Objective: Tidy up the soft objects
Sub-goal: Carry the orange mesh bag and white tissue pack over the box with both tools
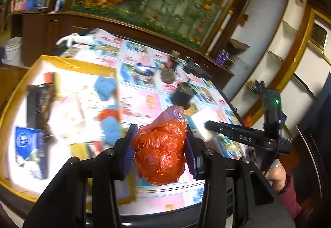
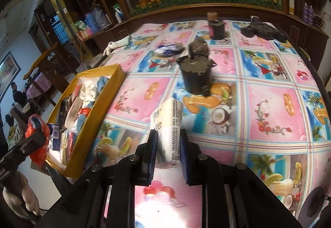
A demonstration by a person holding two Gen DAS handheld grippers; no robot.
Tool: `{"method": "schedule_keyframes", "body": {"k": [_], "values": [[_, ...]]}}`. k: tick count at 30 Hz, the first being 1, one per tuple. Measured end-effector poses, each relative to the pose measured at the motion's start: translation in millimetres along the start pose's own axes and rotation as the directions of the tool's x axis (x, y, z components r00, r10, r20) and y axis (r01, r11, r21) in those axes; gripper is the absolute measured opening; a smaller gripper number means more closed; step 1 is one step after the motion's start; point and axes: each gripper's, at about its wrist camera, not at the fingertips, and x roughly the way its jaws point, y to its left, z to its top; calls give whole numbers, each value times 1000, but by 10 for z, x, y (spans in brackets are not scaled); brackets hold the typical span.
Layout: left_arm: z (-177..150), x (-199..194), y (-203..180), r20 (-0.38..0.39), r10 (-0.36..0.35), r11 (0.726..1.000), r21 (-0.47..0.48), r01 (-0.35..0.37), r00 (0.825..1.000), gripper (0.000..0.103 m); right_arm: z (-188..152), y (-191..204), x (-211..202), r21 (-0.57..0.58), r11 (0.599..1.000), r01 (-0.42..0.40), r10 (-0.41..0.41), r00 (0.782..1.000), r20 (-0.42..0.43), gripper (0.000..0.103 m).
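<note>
With our left gripper [image 1: 160, 145] we are pinching a crumpled orange-red plastic bag [image 1: 160, 149] between the fingers [image 1: 128, 149], holding it in the air just beside the yellow-rimmed box [image 2: 99, 101] that is sitting at the bench's [image 2: 269, 103] left edge and already holding soft packets. With our right gripper [image 2: 167, 153] we are clamping a white tissue pack [image 2: 168, 124] between nearly closed fingers [image 2: 151, 155], lifting it above the near part of the bench. A dark metal pot [image 2: 196, 74] is standing just beyond the pack near the bench's middle.
</note>
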Motion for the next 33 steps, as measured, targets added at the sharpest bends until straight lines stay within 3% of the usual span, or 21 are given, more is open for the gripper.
{"method": "schedule_keyframes", "body": {"k": [7,15,33], "values": [[-44,-199,415,40,71,995,-78,-68,997,40,11,362,24,-59,998,-35,35,999,-3,20],[-101,-267,660,52,118,988,-103,-113,992,40,14,715,134,-113,991,-64,62,998,-18,20],[-265,-156,1037,-15,171,976,-138,-171,985,41,65,1315,485,-187,973,-134,122,990,-73,20]]}}
